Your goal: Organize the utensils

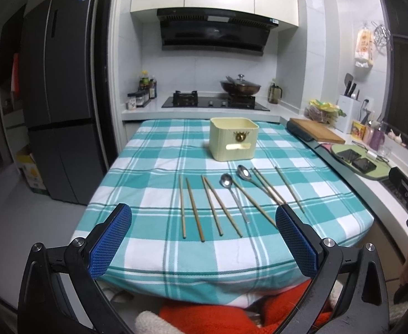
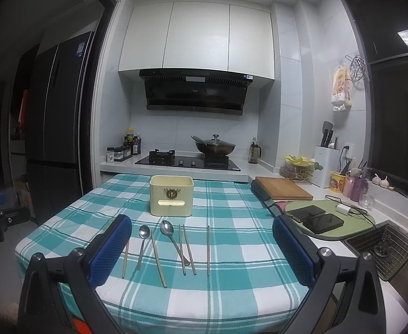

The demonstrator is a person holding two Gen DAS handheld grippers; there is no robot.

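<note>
Several wooden chopsticks [image 1: 194, 208] [image 2: 186, 249] and two steel spoons [image 1: 227, 181] [image 1: 244, 173] lie in a row on the teal checked tablecloth [image 1: 148, 167] [image 2: 231, 250]. In the right wrist view the spoons [image 2: 144, 232] [image 2: 167, 228] lie among the sticks. Behind them stands a cream square holder [image 1: 233, 142] [image 2: 171, 196], open at the top. My left gripper [image 1: 204, 217] hangs open above the table's near edge, nothing between its blue pads. My right gripper [image 2: 202, 229] is open too, held above the near edge over the utensils.
A counter runs along the right with a wooden cutting board [image 2: 283, 192], a green mat holding two phones [image 2: 315, 220] and a sink [image 2: 382, 247]. A stove with a lidded wok [image 2: 215, 146] stands behind the table. A dark fridge [image 1: 62, 105] stands at left.
</note>
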